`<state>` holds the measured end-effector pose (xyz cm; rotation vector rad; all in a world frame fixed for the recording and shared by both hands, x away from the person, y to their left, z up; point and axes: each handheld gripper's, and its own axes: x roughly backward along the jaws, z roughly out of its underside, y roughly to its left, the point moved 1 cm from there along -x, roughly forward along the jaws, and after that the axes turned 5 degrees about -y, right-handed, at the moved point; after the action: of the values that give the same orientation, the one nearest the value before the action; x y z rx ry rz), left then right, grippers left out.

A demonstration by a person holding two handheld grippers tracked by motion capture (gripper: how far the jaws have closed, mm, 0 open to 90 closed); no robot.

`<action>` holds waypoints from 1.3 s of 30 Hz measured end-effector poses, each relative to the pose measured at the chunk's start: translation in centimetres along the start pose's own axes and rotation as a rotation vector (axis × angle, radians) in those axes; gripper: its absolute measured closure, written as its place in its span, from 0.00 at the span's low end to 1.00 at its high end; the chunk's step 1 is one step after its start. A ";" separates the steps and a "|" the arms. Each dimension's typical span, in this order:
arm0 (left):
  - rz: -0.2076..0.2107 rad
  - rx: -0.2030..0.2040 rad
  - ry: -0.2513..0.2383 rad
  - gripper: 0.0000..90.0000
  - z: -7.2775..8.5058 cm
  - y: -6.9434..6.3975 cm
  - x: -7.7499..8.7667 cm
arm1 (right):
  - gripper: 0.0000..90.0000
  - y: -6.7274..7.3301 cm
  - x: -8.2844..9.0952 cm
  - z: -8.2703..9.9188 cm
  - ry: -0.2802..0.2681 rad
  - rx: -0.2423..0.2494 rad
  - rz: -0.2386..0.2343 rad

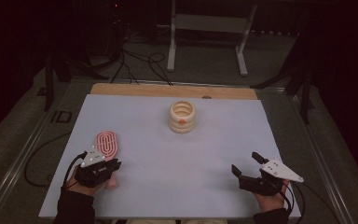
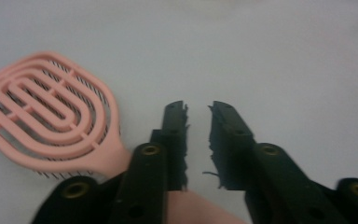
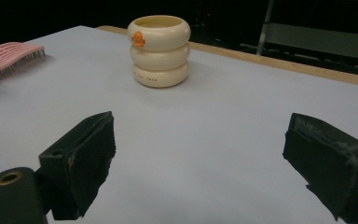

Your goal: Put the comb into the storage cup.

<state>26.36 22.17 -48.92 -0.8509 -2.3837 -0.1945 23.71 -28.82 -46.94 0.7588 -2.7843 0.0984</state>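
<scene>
Lying on the white table point(image 1: 177, 154), the pink hairbrush point(image 1: 106, 144) has its handle under the left gripper point(image 2: 198, 140), jaws slightly apart; the right gripper point(image 1: 245, 164) is wide open.

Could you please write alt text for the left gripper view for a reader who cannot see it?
The left gripper points its two black jaws, slightly apart, over a pale table. A pink hairbrush lies at left, its handle running under the jaws.
</scene>
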 end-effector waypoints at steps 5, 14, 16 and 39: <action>-0.004 0.018 0.038 1.00 0.2 0.4 0.0 | 0.10 0.0 0.0 0.0 0.000 0.001 -0.001; -0.024 0.032 0.073 1.00 0.4 0.6 -0.4 | 0.10 0.0 0.0 0.0 0.005 0.002 0.002; -0.024 0.035 0.083 1.00 0.6 0.7 -0.4 | 0.10 0.0 0.0 0.0 0.003 0.002 0.002; -0.097 0.060 0.153 1.00 0.8 1.5 -0.2 | 0.10 0.0 -0.1 0.1 0.009 0.005 0.002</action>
<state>27.00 23.48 -49.82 -0.6691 -2.2767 -0.2175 23.76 -28.74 -47.02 0.7547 -2.7773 0.1087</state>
